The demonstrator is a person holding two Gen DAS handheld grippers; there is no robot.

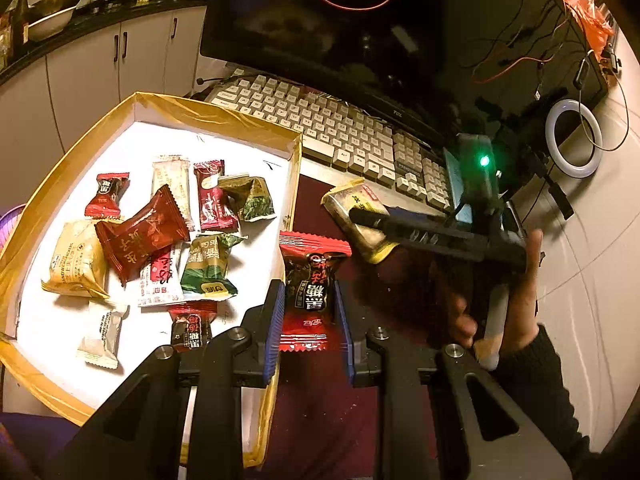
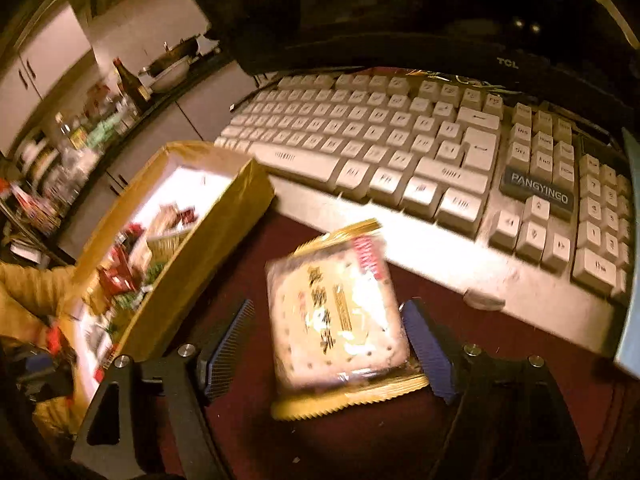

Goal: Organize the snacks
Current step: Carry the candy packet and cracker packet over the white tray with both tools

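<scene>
Red-and-black foil candy wrapper [image 1: 310, 292] sits pinched between the blue ribbed pads [image 1: 275, 320] of the left claw [image 1: 309, 320], jaws nearly closed on it, held just over the near right wall of the shallow white cardboard box with yellow-taped rim [image 1: 294, 168]. Box interior holds a loose scatter of wrapped snacks: red packets, green pouches, a tan sandwich-cracker pack, white bars.

Right claw [image 2: 328, 344]: jaws wide apart. Square cracker packet in clear film with gold serrated edges [image 2: 340, 316] lies between the pads on the dark red bench surface [image 2: 360, 440]; right pad looks close to or touching its corner, left pad stands clear of it. Right wrist view is motion-blurred, so contact cannot be told for sure. No grip visible.

Packet lies just right of the box wall, in front of the white keyboard [image 2: 400, 148]. A hand [image 1: 516, 300] in a dark sleeve carries the right claw.
</scene>
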